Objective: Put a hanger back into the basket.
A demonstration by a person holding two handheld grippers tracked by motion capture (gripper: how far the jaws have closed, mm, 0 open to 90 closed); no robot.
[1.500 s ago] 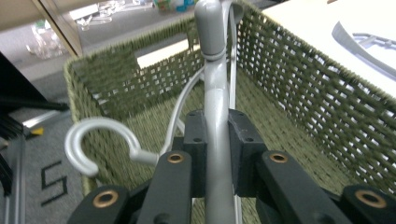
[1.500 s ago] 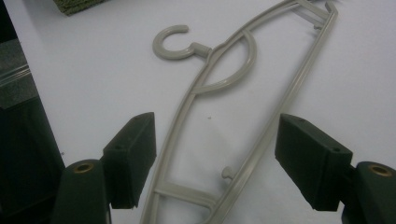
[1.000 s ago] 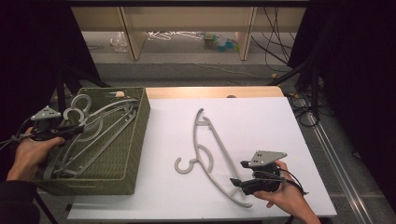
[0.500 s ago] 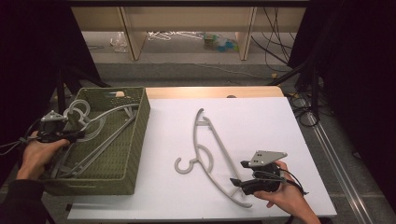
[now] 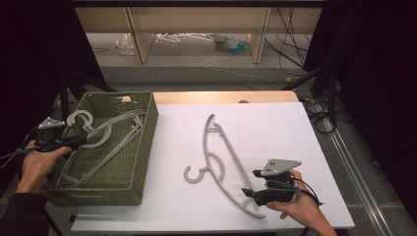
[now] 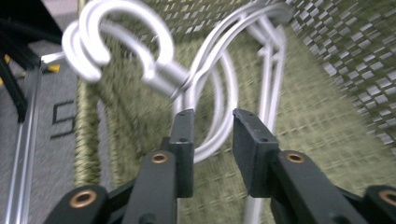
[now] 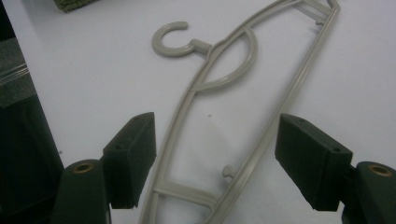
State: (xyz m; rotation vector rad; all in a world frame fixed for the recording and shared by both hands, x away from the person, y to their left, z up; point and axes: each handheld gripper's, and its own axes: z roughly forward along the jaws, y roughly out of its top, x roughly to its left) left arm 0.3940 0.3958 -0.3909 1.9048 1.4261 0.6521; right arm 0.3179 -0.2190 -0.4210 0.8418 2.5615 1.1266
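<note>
The grey hanger (image 5: 223, 164) lies flat on the white counter (image 5: 295, 137), right of the green basket (image 5: 142, 147); your right claw (image 5: 251, 191) sits at its near end, jaws wide, straddling both bars; your left claw (image 5: 81, 142) hovers narrowly parted at the white hangers (image 5: 105, 132) in the basket, holding nothing.

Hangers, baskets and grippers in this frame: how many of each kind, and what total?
Hangers on the table: 1
Hangers in the basket: at least 2, stacked, exact number hard to tell
Baskets: 1
Grippers: 2, the left gripper and the right gripper
Total: at least 6
</note>
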